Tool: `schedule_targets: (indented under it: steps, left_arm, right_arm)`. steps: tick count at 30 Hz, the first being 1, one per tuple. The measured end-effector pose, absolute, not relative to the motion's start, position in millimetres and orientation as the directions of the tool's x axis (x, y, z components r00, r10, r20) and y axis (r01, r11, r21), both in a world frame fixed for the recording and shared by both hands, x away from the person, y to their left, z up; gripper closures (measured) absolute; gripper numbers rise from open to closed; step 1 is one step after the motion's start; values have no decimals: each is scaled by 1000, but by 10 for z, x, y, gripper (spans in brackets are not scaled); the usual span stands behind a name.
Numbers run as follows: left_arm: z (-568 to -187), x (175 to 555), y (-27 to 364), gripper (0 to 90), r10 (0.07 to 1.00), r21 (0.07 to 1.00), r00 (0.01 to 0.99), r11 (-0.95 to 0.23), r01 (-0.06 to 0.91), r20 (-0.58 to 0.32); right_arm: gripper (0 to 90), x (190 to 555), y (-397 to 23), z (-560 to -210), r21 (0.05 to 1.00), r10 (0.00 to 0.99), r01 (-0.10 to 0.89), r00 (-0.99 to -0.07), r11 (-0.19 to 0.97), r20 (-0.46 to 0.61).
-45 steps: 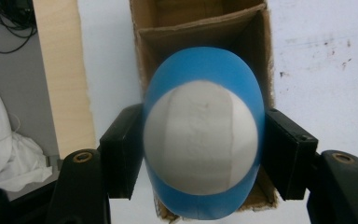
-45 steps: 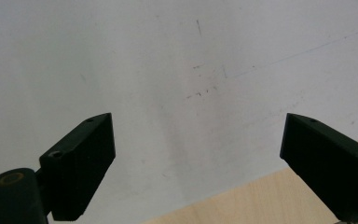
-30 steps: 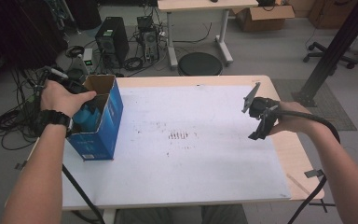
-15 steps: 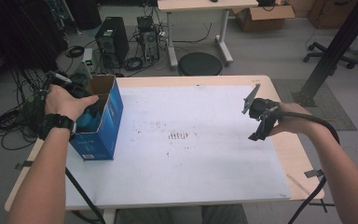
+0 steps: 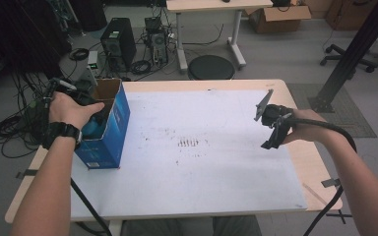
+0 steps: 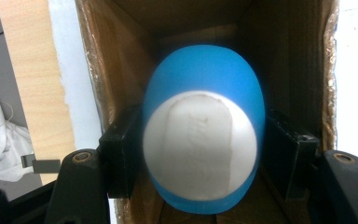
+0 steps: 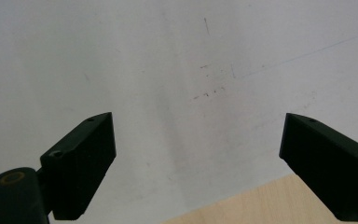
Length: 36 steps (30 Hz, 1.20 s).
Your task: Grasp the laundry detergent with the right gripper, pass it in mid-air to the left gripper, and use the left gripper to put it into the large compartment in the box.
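Observation:
A blue cardboard box (image 5: 112, 129) stands open-topped at the table's left edge. My left gripper (image 5: 91, 117) reaches into it under the person's hand, shut on a blue egg-shaped object (image 5: 94, 129). In the left gripper view the blue object (image 6: 205, 98), which has a white oval face, sits pinched between both black pads (image 6: 121, 154) of the left gripper (image 6: 203, 156), inside the box's brown walls (image 6: 105, 65). My right gripper (image 5: 268, 130) hovers at the table's right side. The right gripper (image 7: 196, 158) is open, with nothing between its jaws, above the white tabletop (image 7: 168, 70).
The white tabletop (image 5: 202, 167) has faint dark marks (image 5: 189, 143) in its middle and a wooden border (image 5: 310, 162). Cables trail from both grippers off the front edge. On the floor behind are computer towers (image 5: 118, 44), a round stool (image 5: 210, 68) and a black post (image 5: 349, 54).
My left hand has shifted slightly at the box's mouth with the blue object still gripped. The right gripper has held still.

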<state>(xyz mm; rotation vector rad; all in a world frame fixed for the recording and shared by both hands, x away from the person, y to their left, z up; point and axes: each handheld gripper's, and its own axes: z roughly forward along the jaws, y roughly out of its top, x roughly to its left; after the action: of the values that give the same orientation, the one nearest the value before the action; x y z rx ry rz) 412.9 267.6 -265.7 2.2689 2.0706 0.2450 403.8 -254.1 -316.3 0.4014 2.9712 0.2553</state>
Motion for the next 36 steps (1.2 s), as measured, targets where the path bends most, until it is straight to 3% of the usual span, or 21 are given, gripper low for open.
schedule_targets:
  steps: [17, 28, 36]
  left_arm:
    - [-2593, 4121, 2617, 339, 994, 151, 100, -107, 983, 53]
    - [-2168, 4015, 2539, 292, 987, 204, 140, -155, 967, 82]
    - [-1930, 3946, 2233, 278, 969, 239, 225, -244, 940, 106]
  right_arm:
    - [106, 4001, -2553, -3119, 191, 272, 247, -955, 950, -118]
    - [107, 3992, -2541, -3075, 198, 271, 243, -954, 950, -128]
    - [106, 3977, -2518, -3049, 216, 260, 228, -956, 949, -134]
